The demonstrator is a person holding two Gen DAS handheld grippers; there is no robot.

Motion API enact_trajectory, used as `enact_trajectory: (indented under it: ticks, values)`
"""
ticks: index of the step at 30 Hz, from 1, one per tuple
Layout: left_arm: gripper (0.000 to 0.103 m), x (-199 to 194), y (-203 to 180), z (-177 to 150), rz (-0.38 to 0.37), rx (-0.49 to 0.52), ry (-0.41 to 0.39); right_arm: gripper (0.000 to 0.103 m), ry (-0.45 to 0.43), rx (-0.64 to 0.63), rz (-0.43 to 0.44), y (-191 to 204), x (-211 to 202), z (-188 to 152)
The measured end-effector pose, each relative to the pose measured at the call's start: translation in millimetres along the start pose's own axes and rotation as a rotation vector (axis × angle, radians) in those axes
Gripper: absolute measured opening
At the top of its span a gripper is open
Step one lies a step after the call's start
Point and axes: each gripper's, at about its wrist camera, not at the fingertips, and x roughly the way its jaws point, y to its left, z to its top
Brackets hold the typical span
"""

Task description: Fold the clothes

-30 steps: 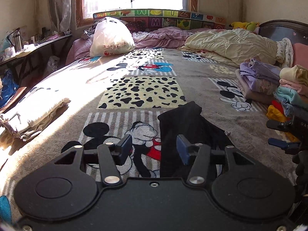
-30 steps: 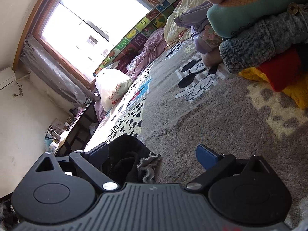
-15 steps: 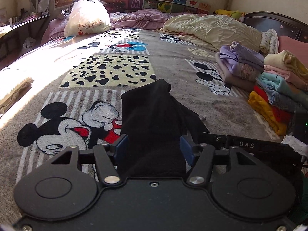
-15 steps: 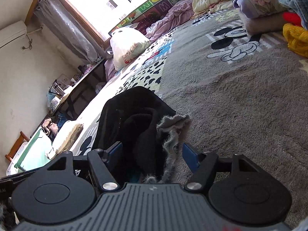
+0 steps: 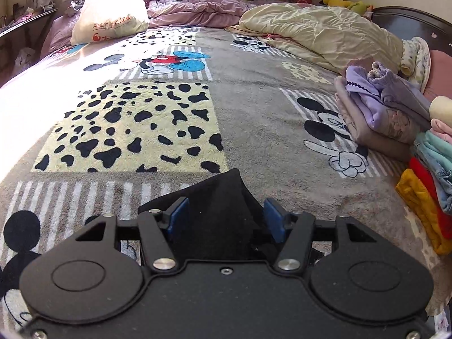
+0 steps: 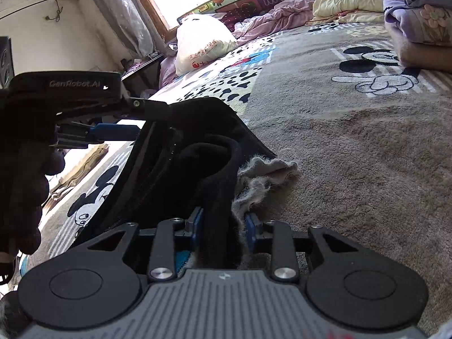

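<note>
A black garment lies folded on the grey cartoon-print blanket. In the left wrist view my left gripper has its blue pads wide apart on either side of the garment's near end, open. In the right wrist view my right gripper has narrowed its jaws on the thick black edge of the garment, with a grey fleecy lining sticking out beside it. The left gripper shows there at the garment's far left edge.
Folded clothes are stacked at the right: a purple pile and a red, yellow and teal pile. A white bag, a pink quilt and a cream quilt lie at the bed's far end.
Both grippers have moved in onto the black garment. The right jaws have narrowed from wide open to gripping its thick edge. The left gripper now straddles the garment's end.
</note>
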Motion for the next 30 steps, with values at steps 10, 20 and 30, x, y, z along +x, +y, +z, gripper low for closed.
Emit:
enact_trajectory:
  ticks: [10,20,30]
  values:
    - [0.005,-76.0,71.9,-17.2,0.162,-0.107,-0.201,0.015,-0.064,0.034,0.012,-7.9,-15.9,8.4]
    - [0.005,-152.4,194.3,-107.5,0.396,-0.428,-0.198,0.014,-0.213,0.071,-0.187,-32.9,-58.6,23.1]
    - [0.052,-200.7,176.0,-173.2,0.381,-0.413,-0.202,0.015,-0.246,0.076,-0.343,-49.0,-65.5,18.7]
